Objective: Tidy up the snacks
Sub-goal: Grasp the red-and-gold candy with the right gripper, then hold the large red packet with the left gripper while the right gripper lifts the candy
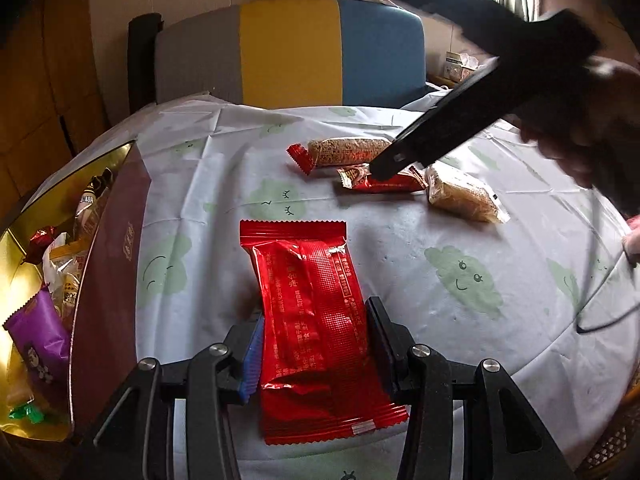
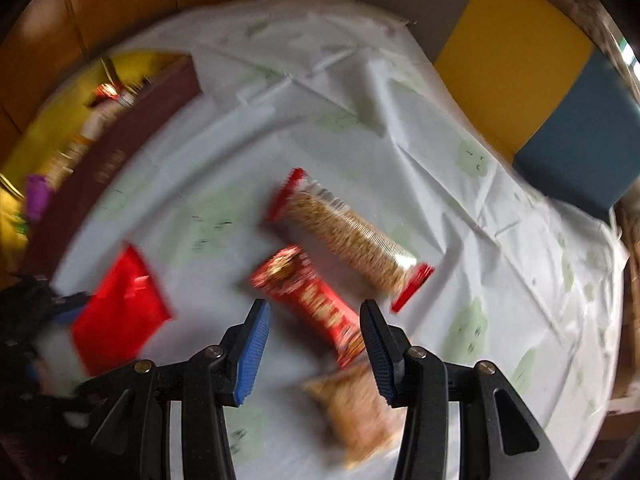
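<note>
My left gripper [image 1: 316, 312] is shut on a large red foil packet [image 1: 312, 280], pads pressing its two long edges just above the white tablecloth [image 1: 400, 260]. The right wrist view shows the same packet [image 2: 120, 308] and the left gripper [image 2: 60, 308] at lower left. My right gripper [image 2: 315, 305] is open and points steeply down over a small red snack bar [image 2: 312, 300]; its picture is motion-blurred. From the left wrist view, its fingertip [image 1: 386, 166] hangs over that bar [image 1: 392, 184]. Two clear-wrapped grain bars [image 1: 348, 152] [image 1: 464, 194] flank it.
A maroon box [image 1: 108, 260] with a gold inside stands at the table's left, holding several snacks, including a purple packet [image 1: 40, 328]. A grey, yellow and blue chair back [image 1: 288, 52] is behind the table. A thin dark cable [image 1: 592, 280] lies at right. A hand [image 1: 580, 140] holds the right gripper.
</note>
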`<state>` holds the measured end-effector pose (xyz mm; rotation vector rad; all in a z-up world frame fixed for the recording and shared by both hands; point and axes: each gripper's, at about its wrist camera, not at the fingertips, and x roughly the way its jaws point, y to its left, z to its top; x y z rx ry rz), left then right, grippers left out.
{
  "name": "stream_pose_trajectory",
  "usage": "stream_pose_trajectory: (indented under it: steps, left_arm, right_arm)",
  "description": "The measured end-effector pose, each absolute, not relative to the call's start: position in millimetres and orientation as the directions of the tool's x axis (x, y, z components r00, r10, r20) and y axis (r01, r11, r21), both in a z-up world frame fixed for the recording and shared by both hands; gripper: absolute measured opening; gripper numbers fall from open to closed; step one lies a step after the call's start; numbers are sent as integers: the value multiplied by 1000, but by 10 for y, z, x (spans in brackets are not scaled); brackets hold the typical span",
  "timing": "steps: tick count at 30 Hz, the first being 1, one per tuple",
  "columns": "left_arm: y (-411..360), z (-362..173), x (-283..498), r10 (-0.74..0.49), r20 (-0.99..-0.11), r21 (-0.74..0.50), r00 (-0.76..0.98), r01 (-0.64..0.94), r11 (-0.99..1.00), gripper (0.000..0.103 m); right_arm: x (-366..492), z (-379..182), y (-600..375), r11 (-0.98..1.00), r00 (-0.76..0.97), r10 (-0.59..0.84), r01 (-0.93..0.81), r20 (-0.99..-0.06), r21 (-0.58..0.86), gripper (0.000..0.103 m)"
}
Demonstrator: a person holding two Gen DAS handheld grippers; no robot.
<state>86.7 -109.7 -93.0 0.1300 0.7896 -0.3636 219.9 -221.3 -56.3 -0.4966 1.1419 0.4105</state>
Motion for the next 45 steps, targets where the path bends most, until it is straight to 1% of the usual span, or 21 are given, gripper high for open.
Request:
stream_pose_trajectory:
  steps: [3,4,6,7,11,17,20,23,29,31,36,42,45]
  left_arm:
    - [-1095,-939,860,-272,-711,-20,649,367,930,47]
    - [-1091,-941,860,-274,-711,-23,648,368,930,47]
    - [-1079,-944,859,-280,-709,-31,647,368,929,47]
    - [-1079,-946,858,-281,-708,-33,648,367,930,47]
    - [-1086,-946,860,-279,-708,-32,649,365,930,47]
    - [-1078,-941,869,-286,-711,-40,643,370,928,47]
    - [-1093,-940,861,-278,-712,-30,645,367,930,47]
    - [-1100,-932,870,-268,-719,-22,641,365,931,47]
    - [-1124,-916,872,-240,-738,-2,631,354,935,47]
    - [-1126,-915,871,-232,-742,0,629,345,939,47]
    - [-1132,-897,843,-207,-754,5,623,321,947,47]
    - [-1102,-883,768,-193,-760,8,620,306,952,46]
    - [-1100,-874,752,-194,-767,11,612,315,949,46]
  right_arm:
    - [2318,-692,-2141,818,332,30,-550,-943,-168,46]
    - [2328,-740,-2104,816,314,23,-555,-949,-164,37]
    - [2298,-758,-2047,820,309,33,-553,-950,-151,28]
    - [2264,-741,-2030,827,314,44,-545,-948,-142,25]
    - [2072,-729,-1961,849,297,72,-519,-952,-97,25]
    - [1483,-754,-1962,858,230,105,-513,-968,-29,25]
    - [1238,-773,-2033,856,259,112,-516,-959,-40,26]
    - [1189,-790,-2092,866,298,158,-501,-941,-13,26]
    - [848,-825,-2271,852,382,213,-523,-899,-20,26]
    - [854,-804,-2269,836,381,194,-546,-904,-51,26]
    - [864,-812,-2318,823,371,186,-565,-910,-62,26]
    - [826,-794,-2294,794,401,162,-595,-901,-122,26]
    - [905,-827,-2281,811,384,186,-580,-904,-79,26]
